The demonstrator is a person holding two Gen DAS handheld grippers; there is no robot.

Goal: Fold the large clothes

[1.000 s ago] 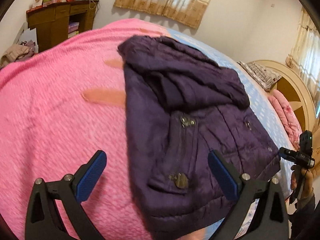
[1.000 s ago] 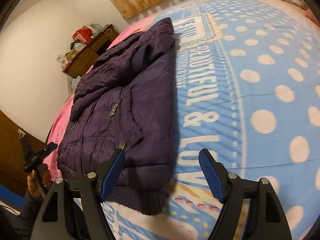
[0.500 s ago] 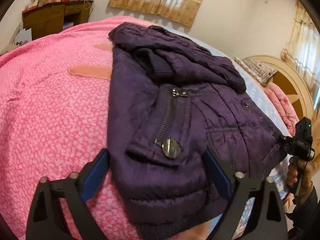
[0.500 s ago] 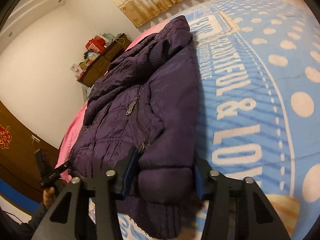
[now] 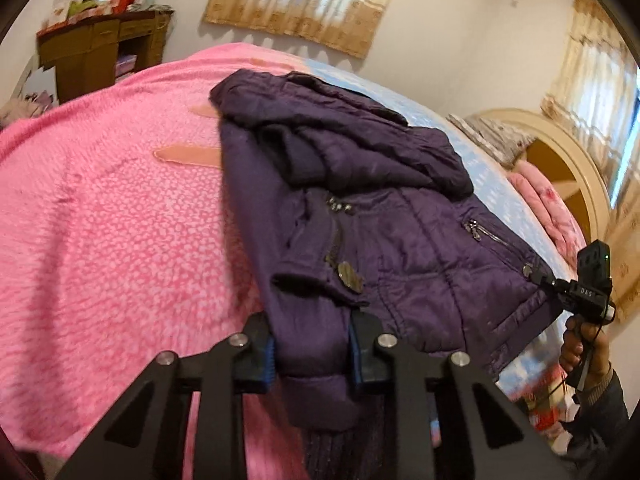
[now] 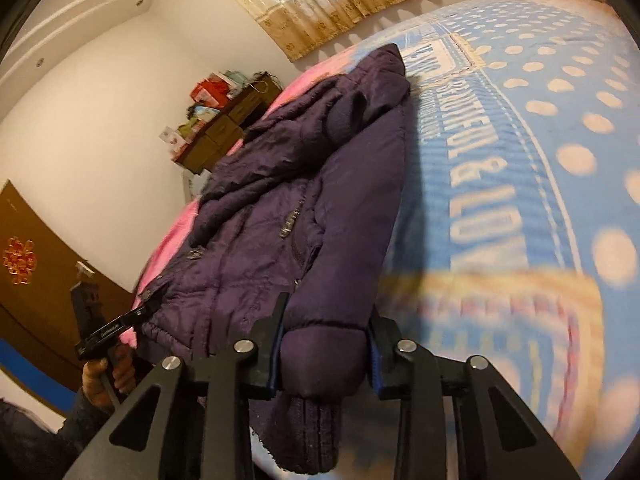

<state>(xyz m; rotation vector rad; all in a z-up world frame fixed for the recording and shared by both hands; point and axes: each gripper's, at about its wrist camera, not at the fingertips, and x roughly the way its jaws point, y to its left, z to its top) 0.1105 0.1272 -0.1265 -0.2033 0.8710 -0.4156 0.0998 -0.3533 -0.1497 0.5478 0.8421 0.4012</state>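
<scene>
Jacket (image 5: 360,208), purple and padded, lies on the bed (image 5: 100,220) with sleeves already folded across its front, while left gripper (image 5: 310,354) and right gripper (image 6: 326,354) each clench a hem corner nearest the bed's edge, the lengthwise fold evidently outstanding.

left gripper (image 5: 312,354) low at near edge, blue-padded fingers (image 5: 267,360) pinched together on a fold of purple jacket (image 5: 360,216) hem; right gripper (image 6: 325,354) likewise clamped on the opposite hem corner, fingers level, both pointing forward; bare hands grip each handle from below
</scene>
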